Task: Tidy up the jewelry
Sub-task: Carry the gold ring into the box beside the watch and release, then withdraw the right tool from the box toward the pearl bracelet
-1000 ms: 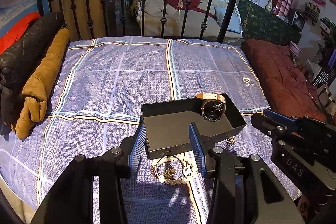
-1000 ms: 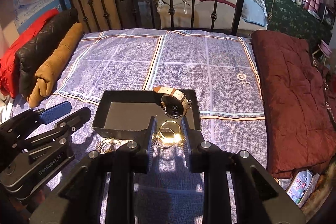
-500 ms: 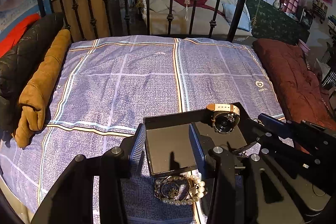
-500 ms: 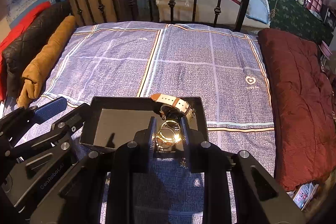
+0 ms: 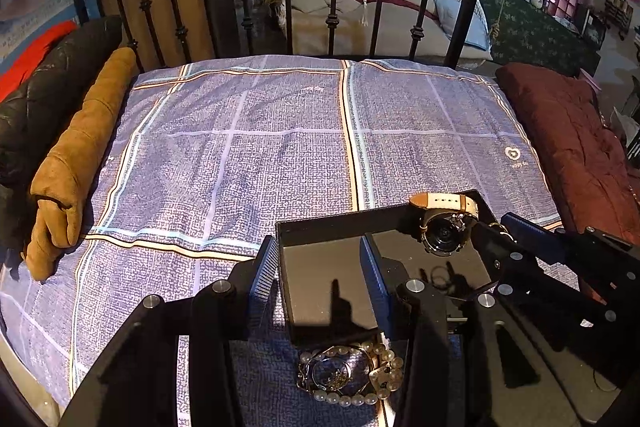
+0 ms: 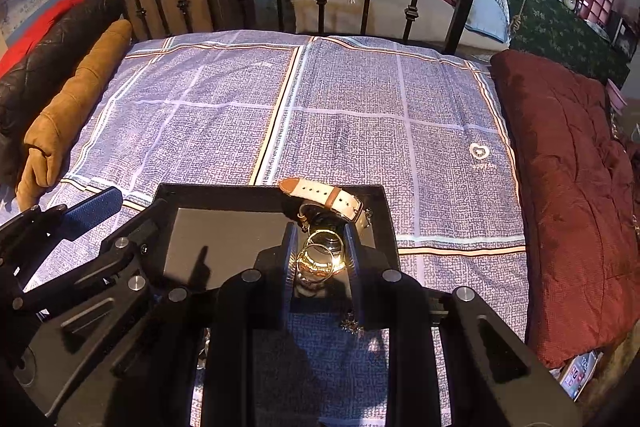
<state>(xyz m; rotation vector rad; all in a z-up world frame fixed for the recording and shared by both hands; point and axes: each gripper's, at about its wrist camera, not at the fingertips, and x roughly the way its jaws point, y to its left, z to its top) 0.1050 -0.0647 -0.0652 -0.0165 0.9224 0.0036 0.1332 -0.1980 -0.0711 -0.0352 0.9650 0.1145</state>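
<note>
gold bangles (image 6: 316,261) pinched in right gripper (image 6: 320,263) jaws above matte black tray (image 6: 224,247); left gripper (image 5: 316,277) jaws spread

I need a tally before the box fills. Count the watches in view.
1. The watch lies at the far right corner of the black box, just ahead of the right gripper holding gold bangles. Others may be hidden.

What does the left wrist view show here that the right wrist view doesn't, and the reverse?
Only the left wrist view shows the pearl bracelet on the bedspread, below the open left gripper. Only the right wrist view shows the gold bangles gripped in the right gripper over the tray, plus a phone at the lower right. Both show the black tray with the watch in its far right corner.
</note>
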